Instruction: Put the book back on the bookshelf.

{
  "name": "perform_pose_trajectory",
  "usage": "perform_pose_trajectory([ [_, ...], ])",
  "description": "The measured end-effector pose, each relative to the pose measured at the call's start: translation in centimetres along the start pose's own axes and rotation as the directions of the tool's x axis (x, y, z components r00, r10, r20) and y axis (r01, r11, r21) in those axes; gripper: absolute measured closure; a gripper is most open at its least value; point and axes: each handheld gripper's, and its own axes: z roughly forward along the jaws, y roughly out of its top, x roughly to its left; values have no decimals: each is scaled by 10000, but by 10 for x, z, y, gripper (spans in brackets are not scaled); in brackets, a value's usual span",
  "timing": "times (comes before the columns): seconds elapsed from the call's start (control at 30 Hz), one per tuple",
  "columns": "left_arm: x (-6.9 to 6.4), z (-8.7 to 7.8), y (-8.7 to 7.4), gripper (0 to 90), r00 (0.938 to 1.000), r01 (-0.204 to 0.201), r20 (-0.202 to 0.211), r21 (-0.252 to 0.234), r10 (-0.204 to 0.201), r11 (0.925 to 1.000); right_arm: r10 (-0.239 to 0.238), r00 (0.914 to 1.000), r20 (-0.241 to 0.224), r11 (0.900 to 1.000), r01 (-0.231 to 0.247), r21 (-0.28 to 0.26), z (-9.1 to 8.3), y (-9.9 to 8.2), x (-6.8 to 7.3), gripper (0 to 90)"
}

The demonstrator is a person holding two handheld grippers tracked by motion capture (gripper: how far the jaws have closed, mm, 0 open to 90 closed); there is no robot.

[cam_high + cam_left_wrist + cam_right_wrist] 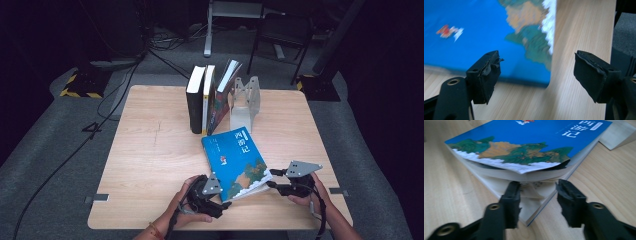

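We see the blue book (pixel 236 161) lying flat near the table's (pixel 150 150) front edge, between our two grippers. Our left gripper (pixel 536 75) stands spread wide, touching nothing — the book's corner just ahead. Our right gripper (pixel 537 197) is partly spread at the page edges — whether its fingers (pixel 511 195) press them we cannot tell

Upright books (pixel 202 100) lean beside a metal bookend (pixel 245 102).

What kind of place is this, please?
Probably a recording studio or lab, not a home: a small wooden table stands on grey carpet among dark curtains, with cables and stand bases with hazard-striped tape on the floor behind it.
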Motion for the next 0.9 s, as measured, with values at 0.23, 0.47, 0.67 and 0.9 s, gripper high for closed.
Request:
perform_pose_trajectory([
  [0.23, -10, 25, 23, 236, 10000, -29, 32, 374, 28, 9993, -465, 9989, -27, 9976, 466, 503, 2, 9, -8, 364],
  [0.47, -4, 33, 25, 289, 9992, 19, -401, 642, 7, 9979, -1118, 9937, -39, 9936, 1118, 150, 2, 17, -9, 343],
  [0.67, 2, 26, 23, 441, 9991, -299, -262, 1005, 327, 9945, -1685, 9852, -317, 9855, 1690, 160, 5, 25, -12, 330],
  [0.9, 8, 20, 20, 514, 9981, -564, 289, 1021, 537, 9932, -1885, 9817, -276, 9817, 1891, 231, 7, 22, -10, 321],
])
